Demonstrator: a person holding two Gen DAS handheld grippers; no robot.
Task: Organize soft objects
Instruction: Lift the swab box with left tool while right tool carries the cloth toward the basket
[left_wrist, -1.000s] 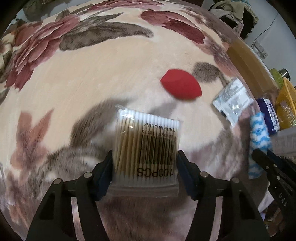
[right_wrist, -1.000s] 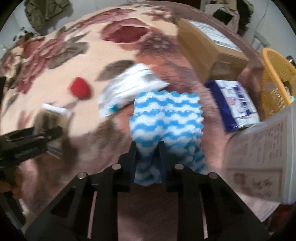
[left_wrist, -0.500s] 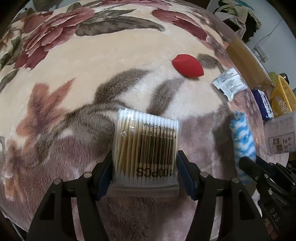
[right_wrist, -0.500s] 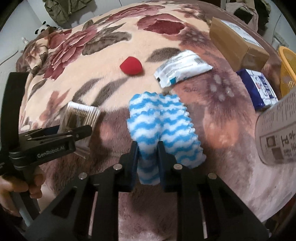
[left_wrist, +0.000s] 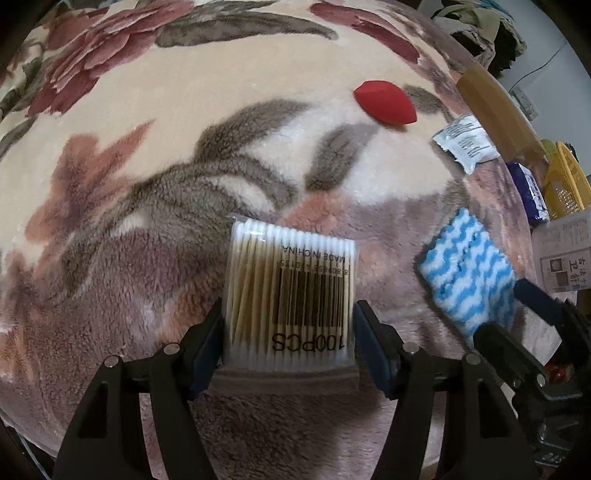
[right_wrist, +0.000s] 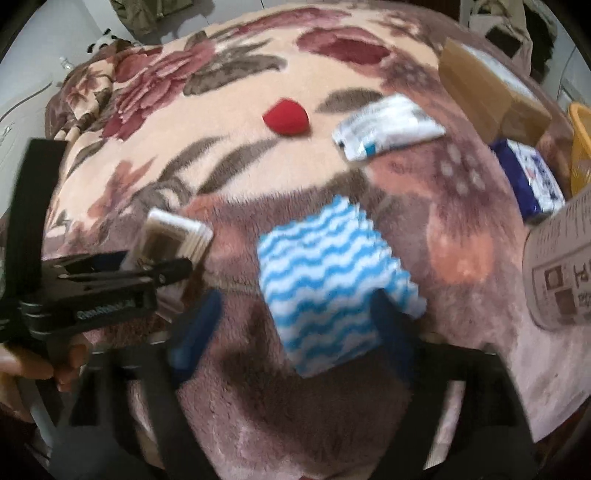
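My left gripper (left_wrist: 290, 339) is shut on a clear pack of cotton swabs (left_wrist: 291, 295) with a barcode, held low over the floral blanket (left_wrist: 147, 184). My right gripper (right_wrist: 291, 325) is open, its blue-padded fingers spread wide. The blue-and-white wavy cloth (right_wrist: 332, 284) lies loose on the blanket between them, nearer the right finger. The cloth also shows in the left wrist view (left_wrist: 469, 280), with the right gripper (left_wrist: 517, 332) beside it. A red makeup sponge (left_wrist: 386, 103) and a white sachet pack (left_wrist: 465, 146) lie further back.
A cardboard box (right_wrist: 491, 85), a blue tissue pack (right_wrist: 532, 177) and a yellow basket (right_wrist: 581, 147) sit at the right. A printed paper roll (right_wrist: 561, 266) stands at the right edge. The left gripper with the swab pack (right_wrist: 173, 240) is at the left.
My right gripper has opened and let go of the blue-and-white cloth, which now rests on the blanket. My left gripper still holds the swab pack, lower and closer to the blanket.
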